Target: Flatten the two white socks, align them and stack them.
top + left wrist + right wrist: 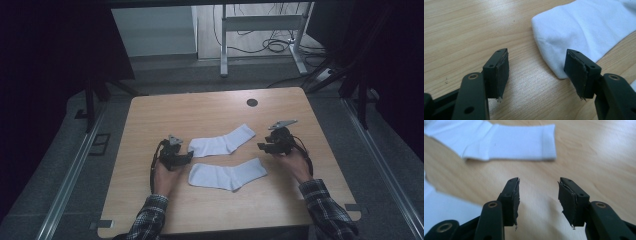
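Two white socks are lying flat on the wooden desk [150, 120], side by side: the far sock [221, 140] sits just behind the near sock [227, 174], close together, though whether they touch is hard to tell. The left gripper [186, 157] hovers right at the toe ends, fingers [502, 72] spread apart and empty, with one sock end lying just past its right finger (not gripped). The right gripper [261, 146] is over by the cuff end of the far sock, its fingers [512, 200] released too, nothing but bare wood between them.
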`<state>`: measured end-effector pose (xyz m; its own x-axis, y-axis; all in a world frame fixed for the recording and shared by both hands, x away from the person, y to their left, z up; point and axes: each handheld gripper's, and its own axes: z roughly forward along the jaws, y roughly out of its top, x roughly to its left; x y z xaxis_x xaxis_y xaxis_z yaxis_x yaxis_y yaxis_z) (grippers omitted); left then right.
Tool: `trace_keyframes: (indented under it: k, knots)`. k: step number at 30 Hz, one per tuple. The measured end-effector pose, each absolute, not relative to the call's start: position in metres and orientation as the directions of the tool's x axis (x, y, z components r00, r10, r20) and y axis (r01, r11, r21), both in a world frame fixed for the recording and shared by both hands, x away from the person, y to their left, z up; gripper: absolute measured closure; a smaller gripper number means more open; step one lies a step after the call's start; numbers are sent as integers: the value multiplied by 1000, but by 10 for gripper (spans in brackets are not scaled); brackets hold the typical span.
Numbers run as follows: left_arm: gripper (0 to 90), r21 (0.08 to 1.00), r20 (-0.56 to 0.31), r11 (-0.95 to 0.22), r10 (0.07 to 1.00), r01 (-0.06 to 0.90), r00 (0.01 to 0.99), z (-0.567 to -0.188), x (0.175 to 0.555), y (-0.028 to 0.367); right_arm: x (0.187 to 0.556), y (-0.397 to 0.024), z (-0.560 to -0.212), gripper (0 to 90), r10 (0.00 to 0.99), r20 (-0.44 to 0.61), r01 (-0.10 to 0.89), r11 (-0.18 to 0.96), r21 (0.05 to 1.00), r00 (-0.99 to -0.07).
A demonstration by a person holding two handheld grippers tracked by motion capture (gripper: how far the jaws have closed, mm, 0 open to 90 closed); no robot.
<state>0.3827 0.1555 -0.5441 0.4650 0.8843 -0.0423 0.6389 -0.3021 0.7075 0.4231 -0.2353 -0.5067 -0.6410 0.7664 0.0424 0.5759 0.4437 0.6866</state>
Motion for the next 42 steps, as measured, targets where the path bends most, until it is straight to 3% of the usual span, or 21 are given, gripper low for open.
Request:
trace_keyframes:
  k: [6, 14, 19, 30, 35, 39, 42]
  knots:
    - [369, 708, -42, -302, 884, 639, 465, -544, 383, 155, 446, -219, -508, 553, 771, 32, 568, 440, 695, -637]
    - [346, 706, -43, -305, 882, 639, 469, -544, 383, 155, 475, -214, -513, 536, 791, 69, 588, 390, 708, -607]
    - [334, 705, -42, -309, 881, 639, 472, -544, 383, 155, 486, -205, -525, 536, 798, 27, 597, 428, 679, -603]
    - [271, 692, -49, -323, 871, 645, 489, -543, 387, 158, 465, -212, -524, 541, 770, 20, 616, 495, 613, -638]
    - [347, 720, -51, -308, 870, 622, 490, -538, 391, 157, 465, -216, -515, 524, 782, 48, 609, 443, 657, -621]
    - [441, 722, -56, -299, 873, 623, 484, -543, 394, 154, 465, -211, -521, 545, 774, 6, 589, 478, 651, -634]
    - [560, 725, -85, -295, 858, 622, 506, -544, 395, 155, 464, -210, -528, 635, 770, 12, 591, 480, 648, -638]
